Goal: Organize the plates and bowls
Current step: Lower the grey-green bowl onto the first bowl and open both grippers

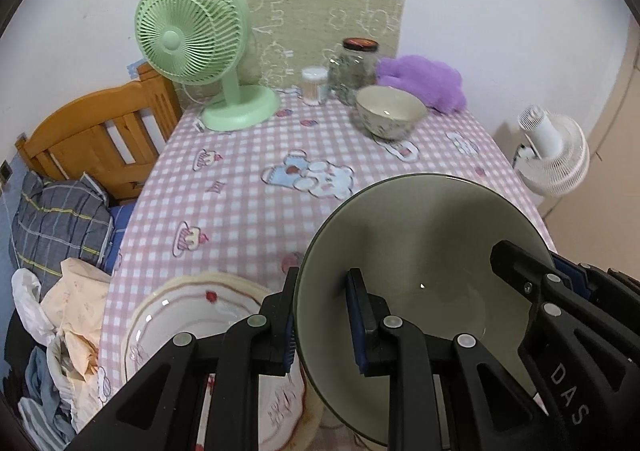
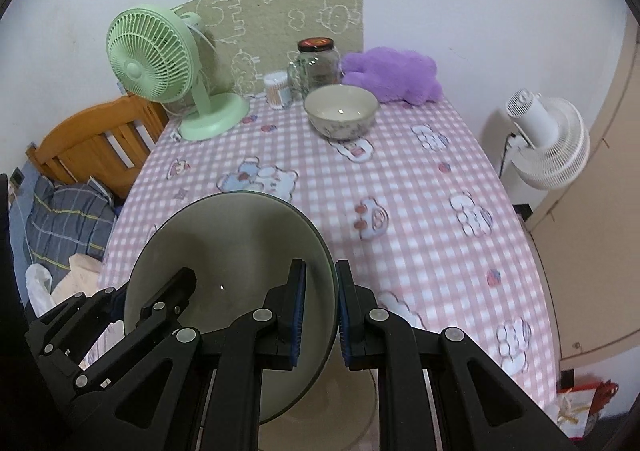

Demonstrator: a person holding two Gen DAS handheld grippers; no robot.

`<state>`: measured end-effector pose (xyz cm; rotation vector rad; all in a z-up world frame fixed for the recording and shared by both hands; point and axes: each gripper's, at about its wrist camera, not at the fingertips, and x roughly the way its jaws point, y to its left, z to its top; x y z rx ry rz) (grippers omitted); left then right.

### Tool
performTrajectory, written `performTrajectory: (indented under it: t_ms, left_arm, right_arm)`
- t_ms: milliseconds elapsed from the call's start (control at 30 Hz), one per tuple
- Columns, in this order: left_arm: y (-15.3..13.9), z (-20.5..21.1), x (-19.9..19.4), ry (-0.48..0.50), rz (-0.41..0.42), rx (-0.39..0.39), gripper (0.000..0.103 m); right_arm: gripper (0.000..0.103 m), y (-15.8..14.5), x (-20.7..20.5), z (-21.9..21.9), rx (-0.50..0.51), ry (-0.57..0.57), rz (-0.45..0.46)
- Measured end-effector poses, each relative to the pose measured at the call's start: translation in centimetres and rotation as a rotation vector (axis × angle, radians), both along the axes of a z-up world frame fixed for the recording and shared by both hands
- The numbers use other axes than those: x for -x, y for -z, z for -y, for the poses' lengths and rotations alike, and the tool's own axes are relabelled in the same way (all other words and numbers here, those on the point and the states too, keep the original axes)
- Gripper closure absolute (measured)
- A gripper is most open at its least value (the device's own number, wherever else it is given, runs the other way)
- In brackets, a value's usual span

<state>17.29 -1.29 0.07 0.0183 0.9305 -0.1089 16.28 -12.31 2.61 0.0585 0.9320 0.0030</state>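
Both grippers, left (image 1: 320, 315) and right (image 2: 320, 315), clamp the grey-green bowl's (image 1: 432, 235) opposite rims, patterned bowl (image 2: 341, 112) at twelve o'clock.

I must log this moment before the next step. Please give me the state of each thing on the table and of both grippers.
Grey-green bowl: lifted, tilted, gripped on opposite rims.
Left gripper: shut on the bowl's rim.
Right gripper: shut on the bowl's rim.
Patterned bowl: upright, empty, on the table.
White plate: flat on the table.
Glass jar: upright, lid on.
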Motion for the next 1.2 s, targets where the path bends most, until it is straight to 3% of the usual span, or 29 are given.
performTrajectory:
  t_ms: [433, 1200]
  left_arm:
    - [3.5, 1.4, 3.6, 0.055, -0.078, -0.025, 0.083]
    - [7.2, 2.5, 4.0, 0.132, -0.152, -0.047, 0.083]
  right_arm:
    - [0.085, 3.8, 4.4, 1.6, -0.012, 0.040, -0.091]
    - [0.085, 7.5, 5.4, 2.0, 0.031, 0.098, -0.163]
